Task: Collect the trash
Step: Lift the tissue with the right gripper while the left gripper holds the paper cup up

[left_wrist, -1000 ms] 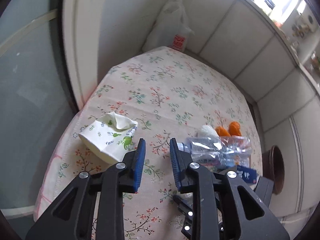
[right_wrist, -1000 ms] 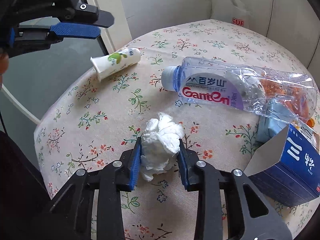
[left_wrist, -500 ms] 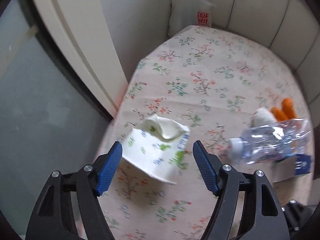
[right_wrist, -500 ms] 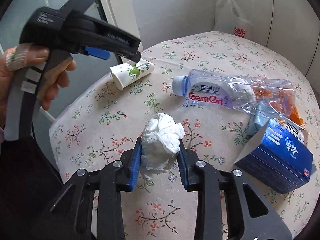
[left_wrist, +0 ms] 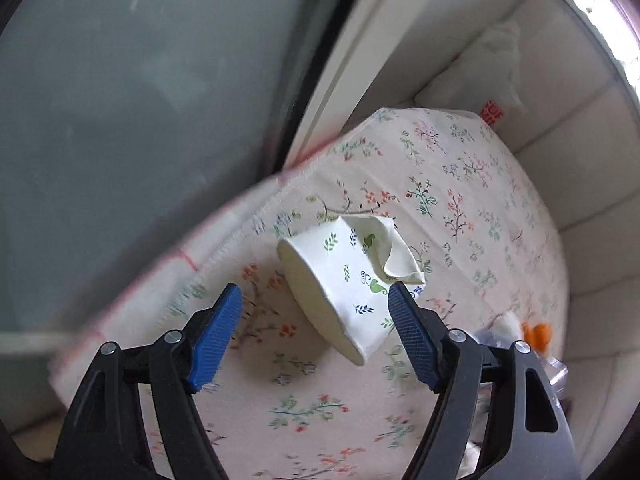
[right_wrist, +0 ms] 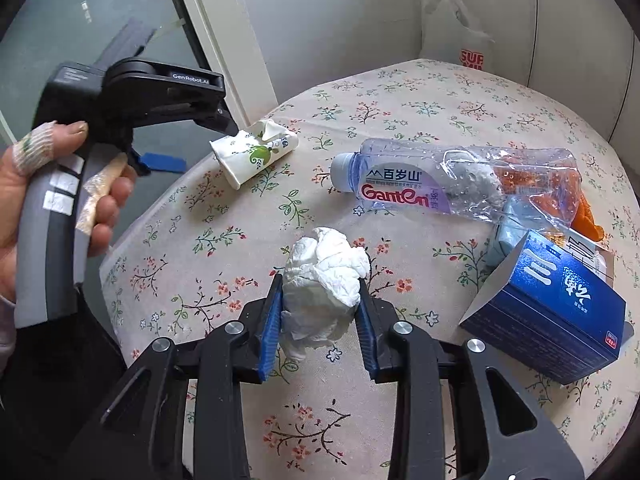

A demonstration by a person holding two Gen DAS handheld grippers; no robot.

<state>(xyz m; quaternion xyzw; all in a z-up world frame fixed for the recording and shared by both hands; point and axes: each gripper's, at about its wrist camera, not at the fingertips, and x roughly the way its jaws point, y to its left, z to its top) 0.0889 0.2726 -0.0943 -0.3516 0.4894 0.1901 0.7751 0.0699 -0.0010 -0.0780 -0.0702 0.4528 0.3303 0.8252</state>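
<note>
A crushed white paper cup (left_wrist: 344, 280) with green leaf print lies on its side near the table's left edge; it also shows in the right wrist view (right_wrist: 254, 154). My left gripper (left_wrist: 316, 324) is open, its blue pads either side of the cup's near end, not touching. My right gripper (right_wrist: 318, 316) is shut on a crumpled white tissue wad (right_wrist: 324, 276), held just above the floral tablecloth (right_wrist: 224, 248). The left gripper's body (right_wrist: 132, 104) shows in the right wrist view, held by a hand.
A crushed clear Ganten water bottle (right_wrist: 452, 180), a blue carton (right_wrist: 548, 312) and orange peel (right_wrist: 586, 216) lie at the right. A white plastic bag (right_wrist: 456, 36) stands behind the table against the wall. A glass door (left_wrist: 120, 100) is at the left.
My left gripper opened wide and moved left and down to the paper cup, which now sits between its pads. My right gripper still holds the tissue, barely moved.
</note>
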